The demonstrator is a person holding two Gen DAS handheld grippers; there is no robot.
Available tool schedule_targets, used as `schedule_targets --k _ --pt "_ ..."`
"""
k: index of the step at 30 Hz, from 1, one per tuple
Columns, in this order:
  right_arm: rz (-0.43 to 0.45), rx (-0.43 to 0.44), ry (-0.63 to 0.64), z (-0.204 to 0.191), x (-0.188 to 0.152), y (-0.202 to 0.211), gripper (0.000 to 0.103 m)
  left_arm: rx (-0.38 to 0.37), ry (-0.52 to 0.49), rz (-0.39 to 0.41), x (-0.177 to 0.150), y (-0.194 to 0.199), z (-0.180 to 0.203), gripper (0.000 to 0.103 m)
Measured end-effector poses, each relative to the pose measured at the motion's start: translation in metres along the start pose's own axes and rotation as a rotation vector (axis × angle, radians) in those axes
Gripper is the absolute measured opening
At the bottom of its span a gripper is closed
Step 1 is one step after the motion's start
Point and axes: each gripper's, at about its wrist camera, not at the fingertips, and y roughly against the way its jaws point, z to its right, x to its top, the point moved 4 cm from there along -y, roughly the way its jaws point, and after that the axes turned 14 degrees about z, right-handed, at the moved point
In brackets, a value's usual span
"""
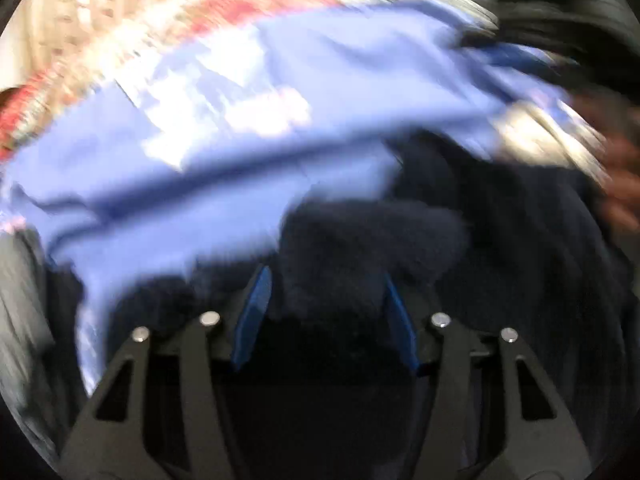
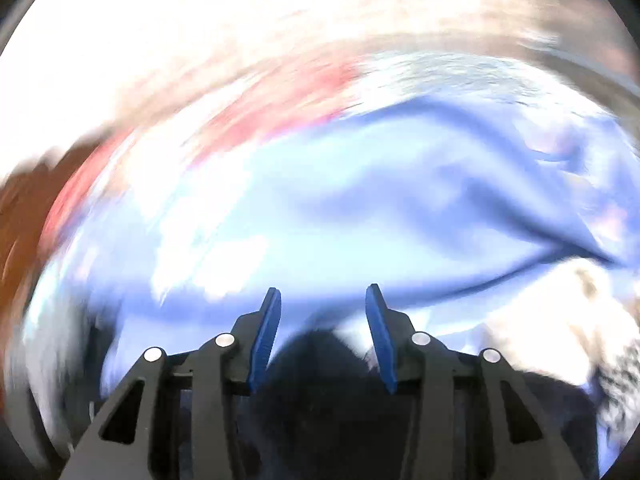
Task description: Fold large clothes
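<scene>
While both grippers, left gripper [image 1: 326, 312] and right gripper [image 2: 322, 336], stand open over the blue garment [image 1: 224, 184] (dark fabric between their fingers, unpinched), pinch one clean edge.

Both wrist cams sit behind their own gripper fingers, pitched down, close over the fabric. Both blurred. Shared: light-blue garment [image 1: 248, 128] [image 2: 360, 208] and red-patterned cover [image 1: 248, 4] [image 2: 256, 120] beyond.
</scene>
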Motion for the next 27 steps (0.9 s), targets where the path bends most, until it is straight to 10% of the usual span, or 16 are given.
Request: schedule_targets --k 6,11,14,17,21,23,25,27 --pt "-0.071 0.213 0.008 0.019 -0.039 0.081 0.067 0.159 0.176 0.034 0.039 -0.030 -0.065 0.055" --pt "-0.077 0.208 0.043 0.082 -0.103 0.171 0.067 0.036 0.314 0.141 0.030 0.032 -0.076 0.055" --pt "-0.082 0.195 0.011 0.116 -0.138 0.219 0.067 -0.121 0.190 0.204 0.016 0.078 -0.040 0.055" --pt "-0.111 0.153 -0.005 0.132 -0.175 0.252 0.067 -0.203 0.002 0.079 -0.019 0.061 0.009 0.051" --pt "-0.145 -0.027 0.076 0.154 -0.203 0.259 0.067 0.061 -0.188 -0.078 -0.037 -0.042 0.003 0.041" --pt "-0.218 -0.195 0.098 0.175 -0.215 0.253 0.067 0.181 -0.020 -0.150 -0.023 -0.086 -0.045 0.068" --pt "-0.174 -0.161 0.063 0.173 -0.211 0.265 0.067 0.194 0.254 -0.218 -0.019 -0.096 -0.073 0.071" --pt "-0.104 -0.125 0.043 0.166 -0.199 0.281 0.067 0.182 0.248 -0.191 -0.009 -0.085 -0.062 0.070"
